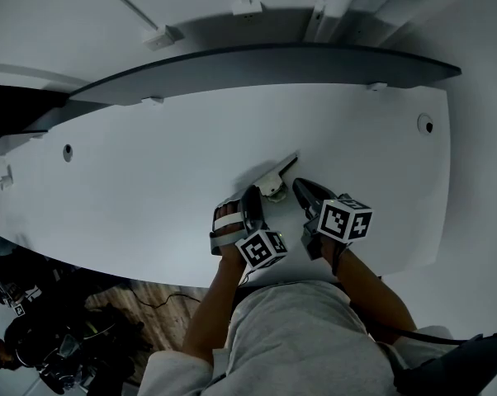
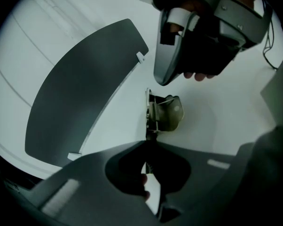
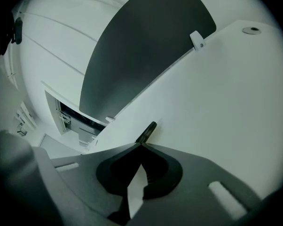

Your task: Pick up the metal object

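The metal object [image 1: 272, 181] is a small pale bracket with a thin dark rod [image 1: 289, 165], lying on the white table [image 1: 149, 172] in front of me. In the left gripper view its plate [image 2: 169, 113] lies just past my left gripper [image 2: 148, 142], whose jaws are shut on its thin near edge. My right gripper [image 3: 141, 144] is shut on the dark rod [image 3: 147, 131], which sticks out beyond the tips. In the head view the left gripper [image 1: 255, 195] and right gripper [image 1: 298, 185] flank the object closely. The right gripper's body [image 2: 179, 55] hangs just above the object.
A dark curved panel [image 1: 273, 60] runs along the table's far edge. A round cable hole [image 1: 426, 124] sits at the far right of the tabletop. The table's near edge is right behind my hands, with gear and cables on the wooden floor [image 1: 42, 337] below left.
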{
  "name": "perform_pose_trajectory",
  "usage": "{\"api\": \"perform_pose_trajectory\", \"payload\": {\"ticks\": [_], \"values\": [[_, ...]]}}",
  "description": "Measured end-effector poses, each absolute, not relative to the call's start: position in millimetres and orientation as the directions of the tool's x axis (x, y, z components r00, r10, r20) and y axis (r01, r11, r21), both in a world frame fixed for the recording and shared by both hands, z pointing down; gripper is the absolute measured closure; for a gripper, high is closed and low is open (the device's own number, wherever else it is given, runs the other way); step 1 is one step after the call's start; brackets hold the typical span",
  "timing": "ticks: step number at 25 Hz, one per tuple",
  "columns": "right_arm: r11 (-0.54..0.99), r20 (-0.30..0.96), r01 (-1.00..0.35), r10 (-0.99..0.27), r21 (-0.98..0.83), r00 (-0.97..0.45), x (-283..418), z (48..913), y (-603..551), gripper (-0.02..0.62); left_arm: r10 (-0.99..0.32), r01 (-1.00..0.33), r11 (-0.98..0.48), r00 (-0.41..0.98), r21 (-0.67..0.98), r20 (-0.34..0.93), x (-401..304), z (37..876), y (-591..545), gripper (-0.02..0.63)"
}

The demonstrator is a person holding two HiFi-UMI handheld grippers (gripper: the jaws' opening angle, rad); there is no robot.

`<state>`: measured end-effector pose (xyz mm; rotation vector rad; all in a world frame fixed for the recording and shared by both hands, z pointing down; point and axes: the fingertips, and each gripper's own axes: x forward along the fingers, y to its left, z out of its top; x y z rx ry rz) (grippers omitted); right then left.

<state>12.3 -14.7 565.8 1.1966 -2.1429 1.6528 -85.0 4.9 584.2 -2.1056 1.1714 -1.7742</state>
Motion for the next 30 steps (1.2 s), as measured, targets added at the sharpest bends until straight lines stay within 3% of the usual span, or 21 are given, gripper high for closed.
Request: {"api": "perform_pose_trajectory", "payload": {"ticks": [6, 12, 15, 20, 24, 30], "values": [[0.066, 0.563, -0.675, -0.497, -0.734, -0.66, 16.5, 558.7, -14.5, 0.595, -0.68, -0.58, -0.619, 0.059, -0.53, 0.731, -81.5, 560.0, 1.3, 0.606], [0.179, 0.548, -0.719, -0.533, -0.672, -0.645, 15.8, 529.3, -20.8, 0.595, -0.761, -0.75, -0.501, 0.146, -0.431, 0.632, -76.3, 498.4, -8.3, 0.605], [0.286, 0.522, -0.755, -0.577, -0.591, -0.628, 17.2, 499.3, -27.7, 0.595, -0.814, -0.837, -0.442, 0.224, -0.323, 0.535, -69.6, 450.1, -14.7, 0.606], [0.492, 0.397, -0.761, -0.654, -0.422, -0.643, 16.9, 427.5, -27.0, 0.595, -0.876, -0.874, -0.446, 0.382, -0.194, 0.294, -54.8, 353.8, -14.3, 0.606], [0.618, 0.298, -0.726, -0.662, -0.303, -0.688, 17.5, 361.1, -8.7, 0.595, -0.927, -0.944, -0.329, 0.325, 0.009, 0.188, -60.8, 306.3, 1.4, 0.605], [0.722, 0.149, -0.658, -0.642, -0.213, -0.752, 14.9, 276.1, 31.5, 0.595, -0.965, -0.967, -0.245, 0.236, -0.069, 0.114, -59.8, 278.7, 24.6, 0.605]]}}
